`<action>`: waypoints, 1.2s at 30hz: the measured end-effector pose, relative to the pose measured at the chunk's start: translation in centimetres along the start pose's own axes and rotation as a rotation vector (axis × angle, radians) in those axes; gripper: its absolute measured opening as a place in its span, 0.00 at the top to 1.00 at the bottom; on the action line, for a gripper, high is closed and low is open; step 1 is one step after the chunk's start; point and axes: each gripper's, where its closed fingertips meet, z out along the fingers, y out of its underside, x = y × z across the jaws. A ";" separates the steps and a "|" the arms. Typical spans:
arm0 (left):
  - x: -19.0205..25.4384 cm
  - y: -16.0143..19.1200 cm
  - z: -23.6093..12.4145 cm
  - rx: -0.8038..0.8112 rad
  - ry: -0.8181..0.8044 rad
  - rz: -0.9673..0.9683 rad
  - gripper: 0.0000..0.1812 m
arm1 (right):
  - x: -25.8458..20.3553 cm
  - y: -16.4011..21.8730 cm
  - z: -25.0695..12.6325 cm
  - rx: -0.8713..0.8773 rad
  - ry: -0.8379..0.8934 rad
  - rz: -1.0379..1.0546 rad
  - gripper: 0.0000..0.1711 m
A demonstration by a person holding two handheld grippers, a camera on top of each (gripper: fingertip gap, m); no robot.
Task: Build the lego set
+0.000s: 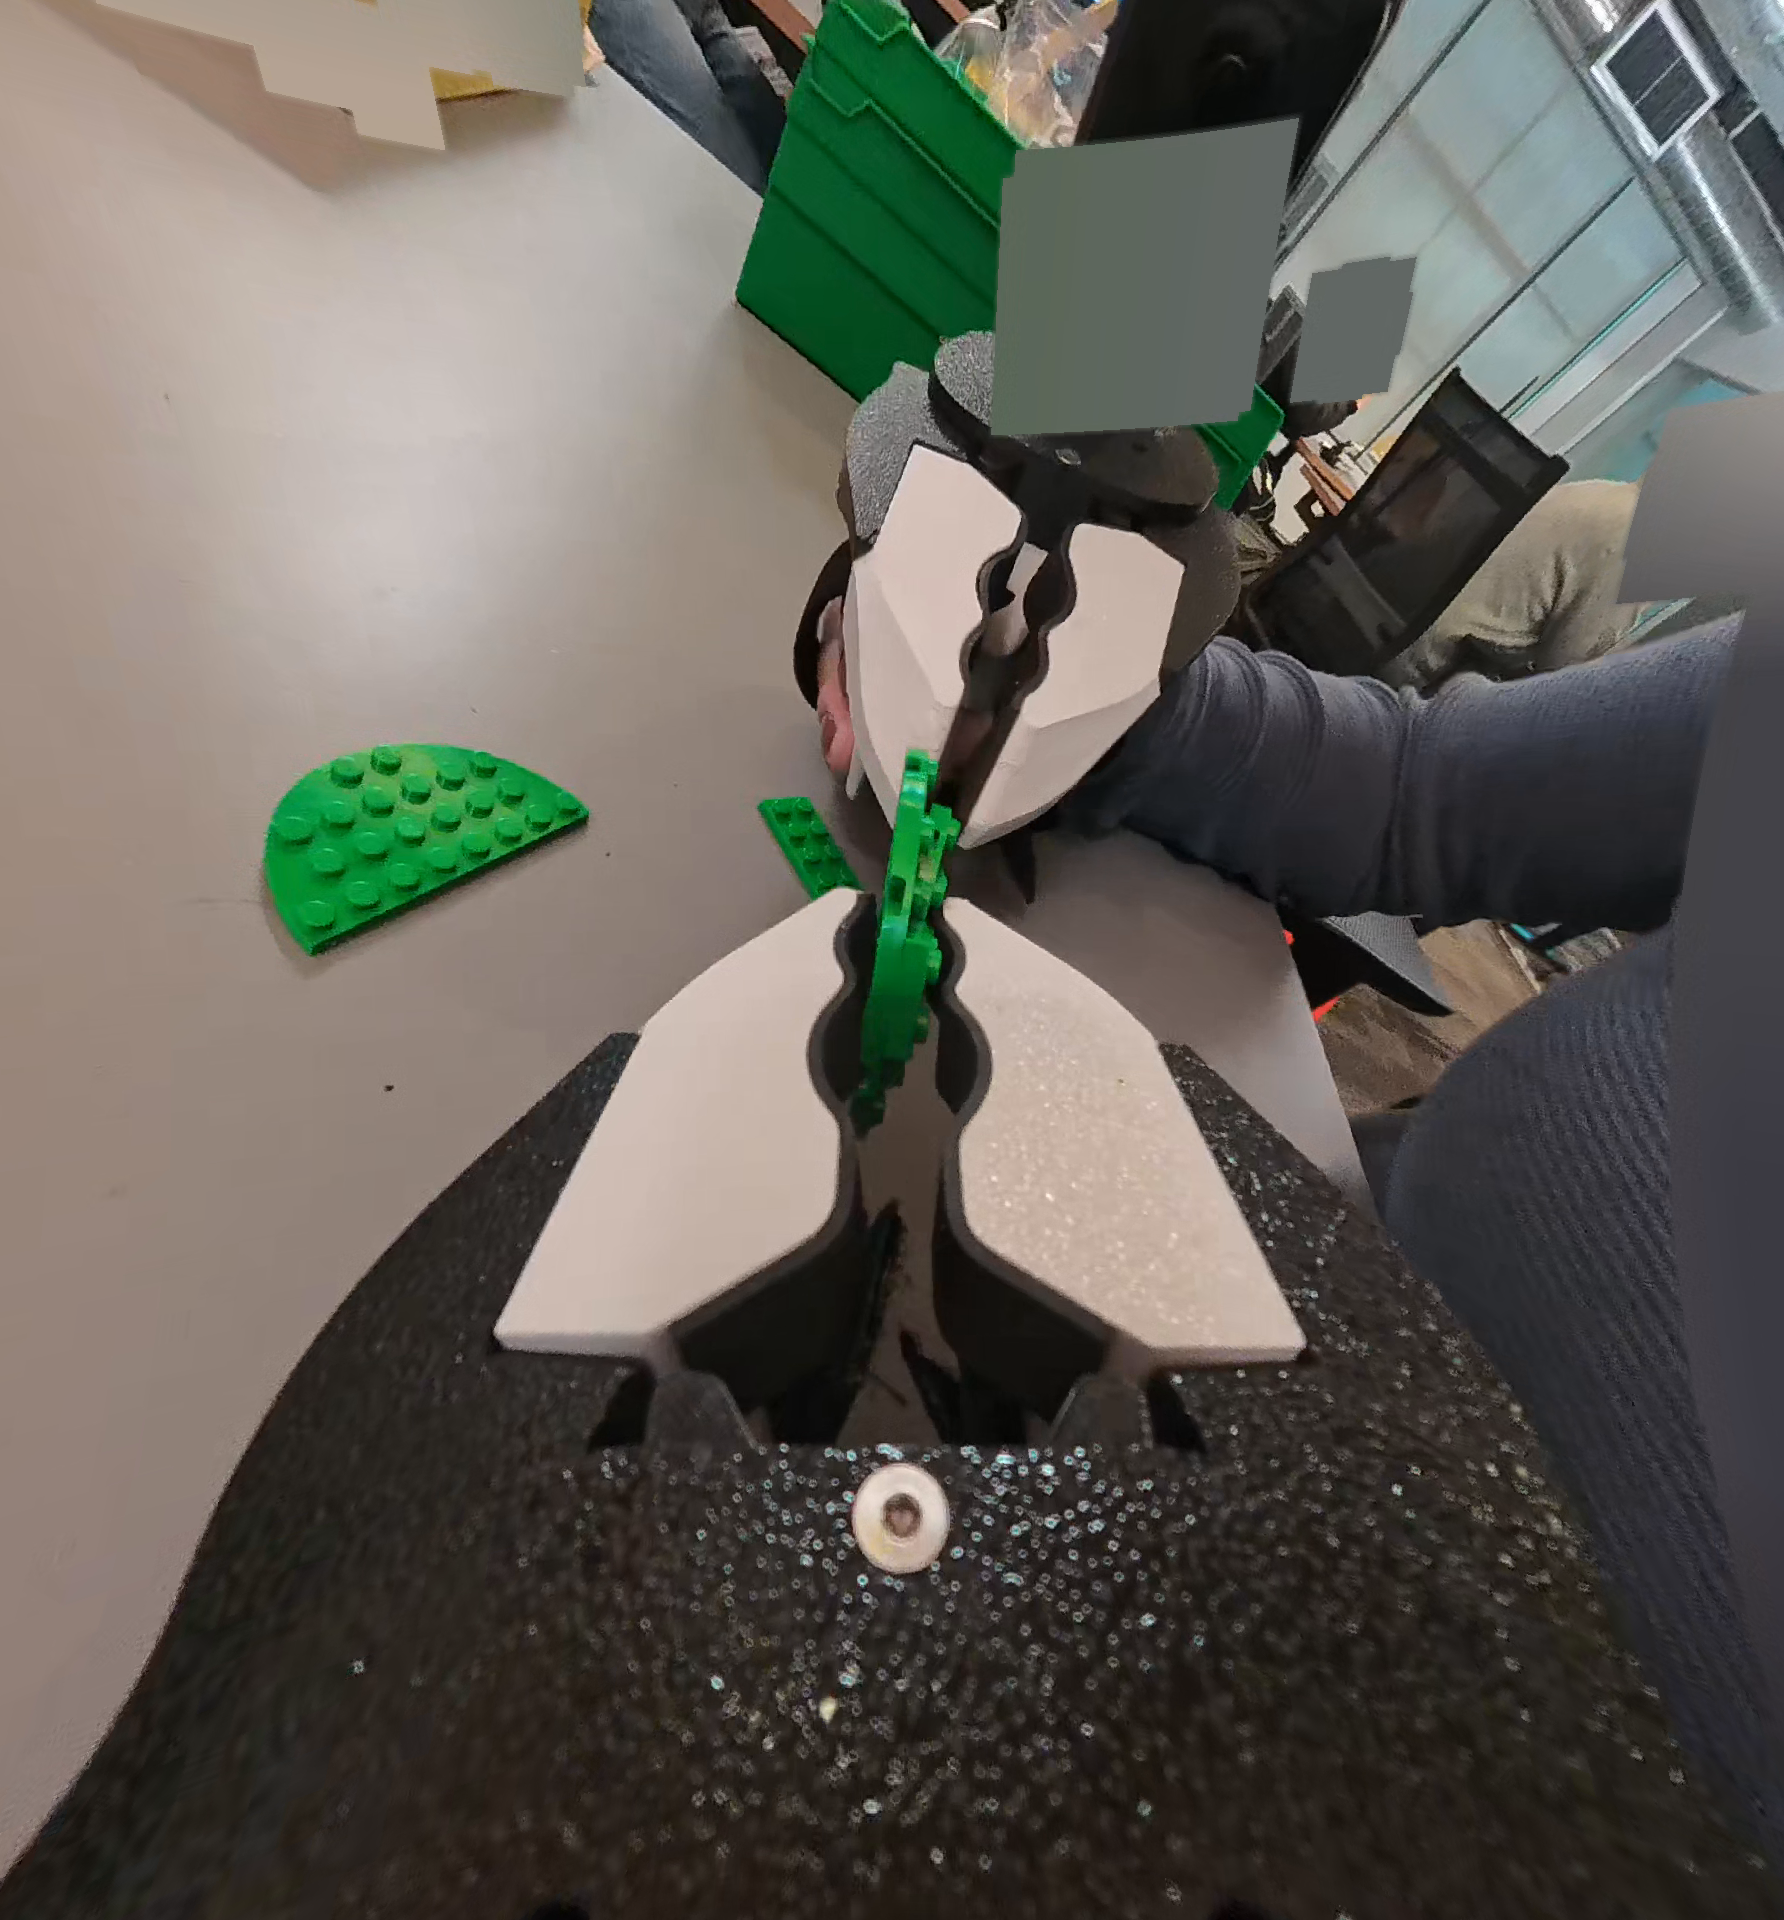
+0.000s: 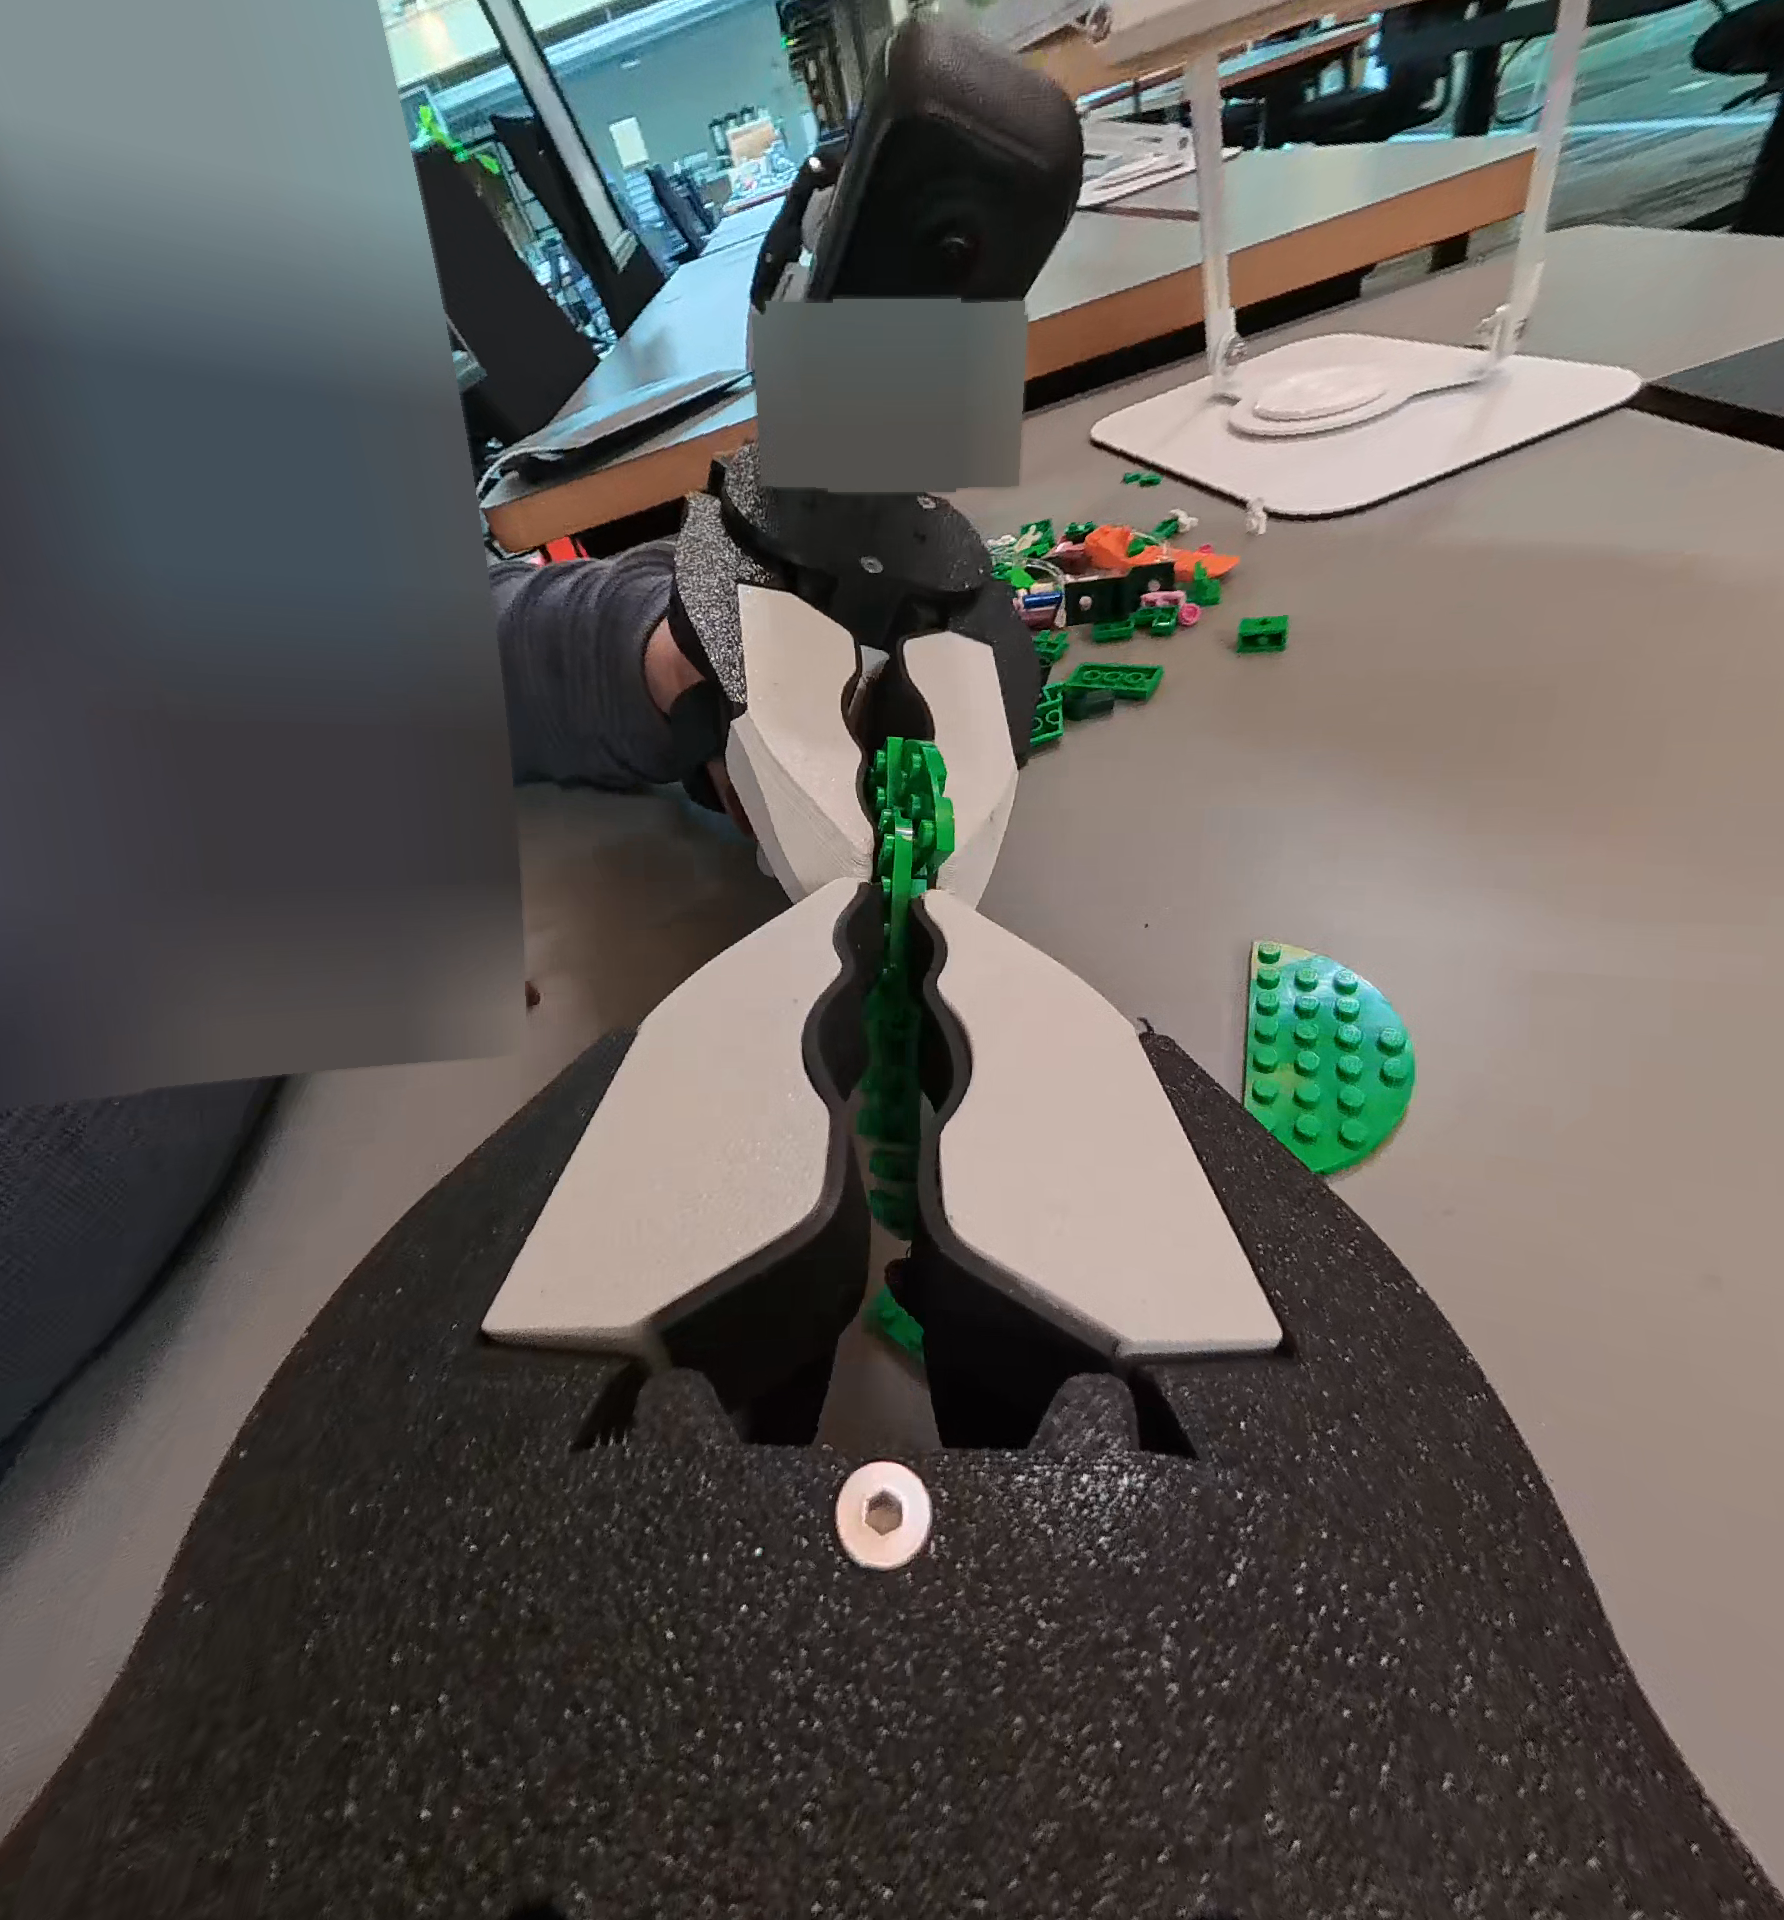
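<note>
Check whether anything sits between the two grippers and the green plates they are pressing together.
Nothing visible does. The left gripper and right gripper meet tip to tip, each shut on green studded plates held edge-on above the grey table. The green half-round plate lies apart, off to the side.

You've got a plain grey bench under you, matte and evenly lit. Past its far edge sits a white stand on a flat base. Beyond that, a wood-edged desk runs across. Glass partitions and a silver duct fill the room behind, with a black mesh chair nearby.
</note>
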 end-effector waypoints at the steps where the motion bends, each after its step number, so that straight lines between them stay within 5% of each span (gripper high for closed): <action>1: 0.0 0.1 0.0 -0.004 -0.003 0.001 0.96 | 0.0 0.1 0.0 -0.006 -0.006 -0.005 0.98; 36: 0.1 1.3 0.6 -0.081 -0.026 0.012 0.95 | -0.6 1.2 -0.2 -0.085 -0.025 -0.114 0.98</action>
